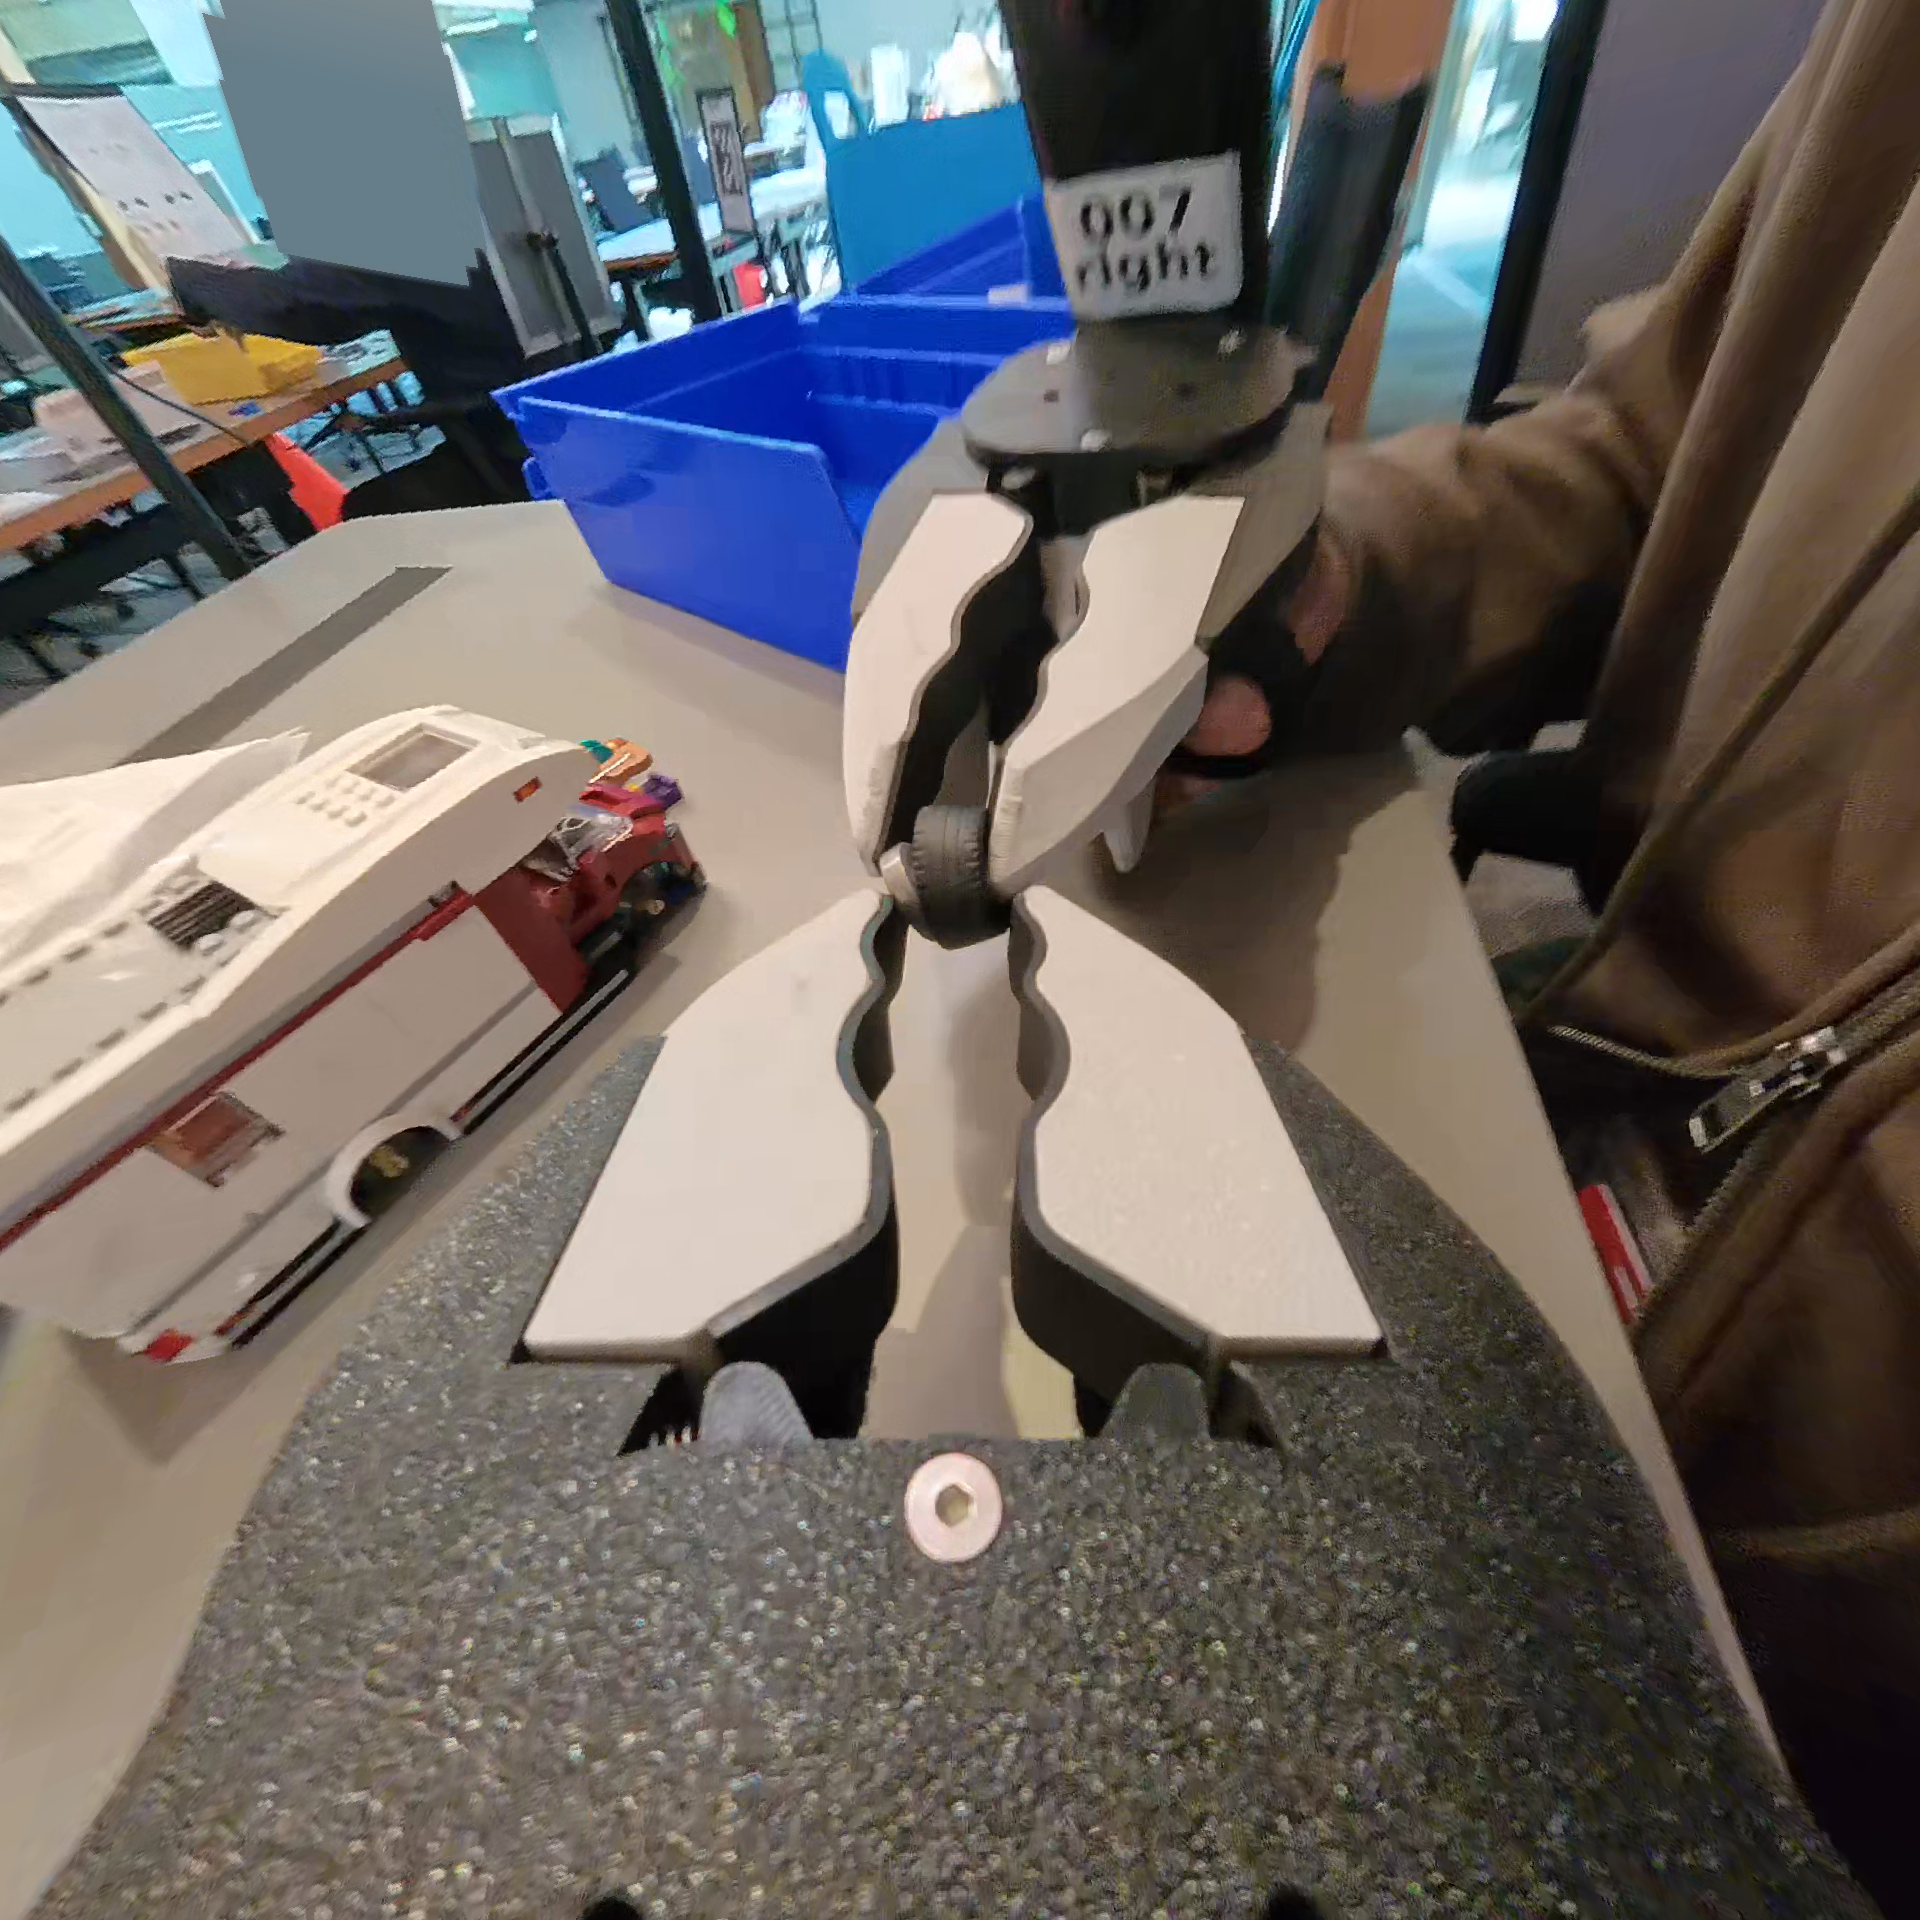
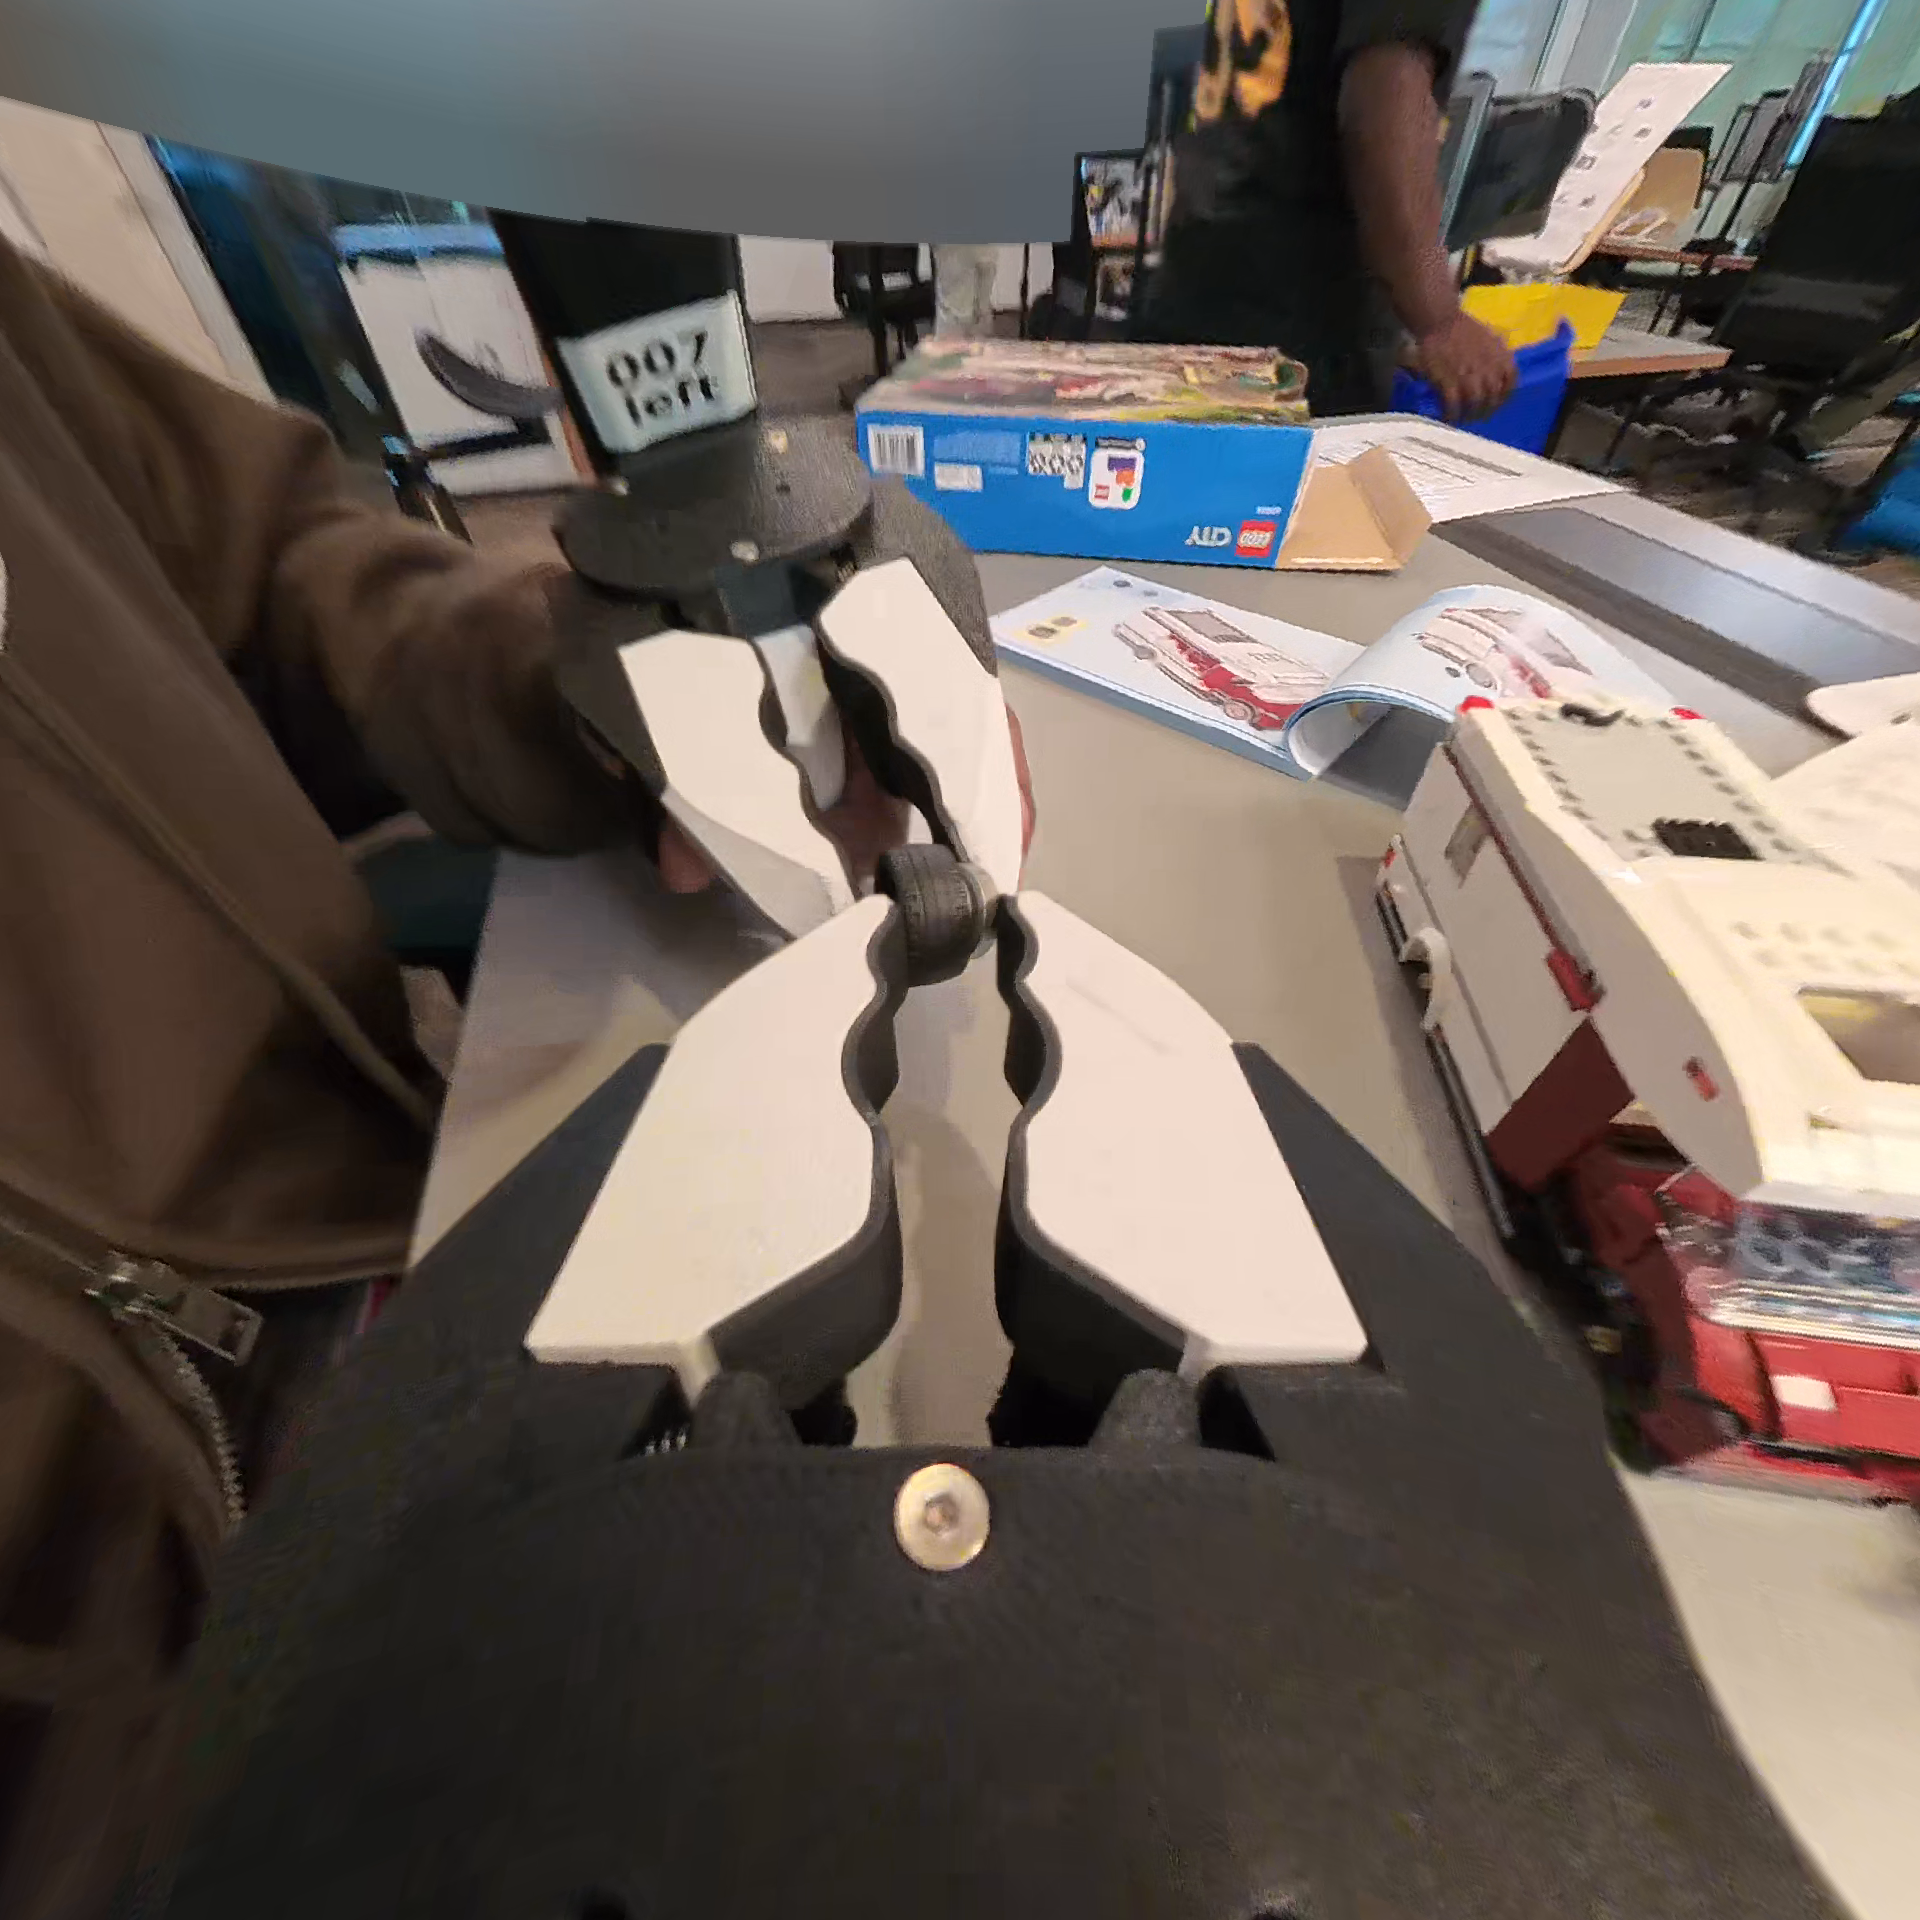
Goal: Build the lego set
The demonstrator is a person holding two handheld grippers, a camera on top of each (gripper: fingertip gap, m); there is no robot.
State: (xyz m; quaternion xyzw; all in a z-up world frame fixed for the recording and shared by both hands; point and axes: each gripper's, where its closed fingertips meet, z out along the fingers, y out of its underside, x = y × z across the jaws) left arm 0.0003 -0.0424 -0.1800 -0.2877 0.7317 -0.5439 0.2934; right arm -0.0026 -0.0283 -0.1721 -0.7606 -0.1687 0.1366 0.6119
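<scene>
A small toy wheel, a black tyre on a grey hub, hangs above the grey table where the two grippers meet tip to tip. My right gripper is shut on the wheel, with both pads pressed on its sides. In the left wrist view the right gripper comes down from above. My left gripper has its tips around the lower part of the wheel and stands slightly wider than it, so it is open. In the right wrist view the left gripper comes from the upper left.
A white and dark red brick-built camper van stands on the table; it also shows in the right wrist view. Blue bins stand behind. A blue toy box and an open booklet lie farther off. A person stands beyond. The grippers are tip to tip, or close to it.
</scene>
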